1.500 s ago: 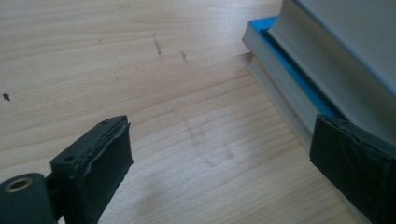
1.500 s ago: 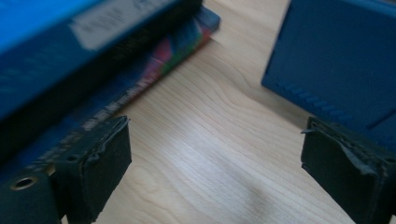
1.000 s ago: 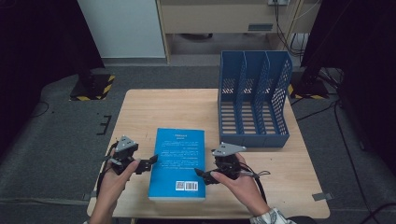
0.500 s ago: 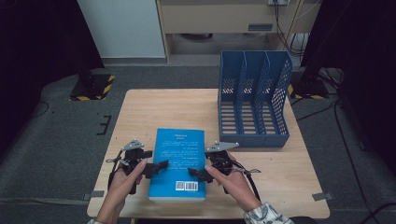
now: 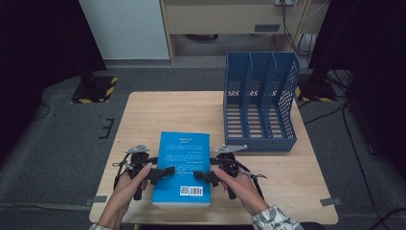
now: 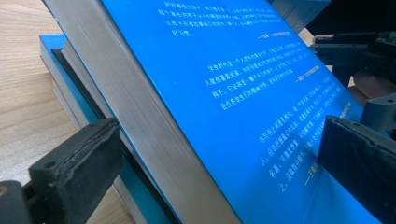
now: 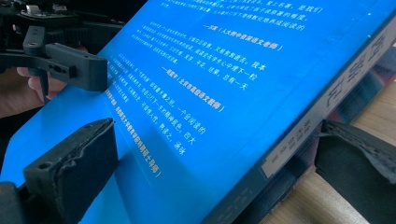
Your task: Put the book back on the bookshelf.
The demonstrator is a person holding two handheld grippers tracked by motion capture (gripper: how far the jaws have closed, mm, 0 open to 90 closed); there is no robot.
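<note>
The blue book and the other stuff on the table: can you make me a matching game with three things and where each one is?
Things:
1. thick blue book with white writing
2. blue plastic file rack with three slots
3. left gripper

Places:
A. stands at the far right part of the wooden table
B. lies flat near the front edge, between the two grippers
C. at the book's left edge, jaws open

Right pairs: 1-B, 2-A, 3-C
</note>
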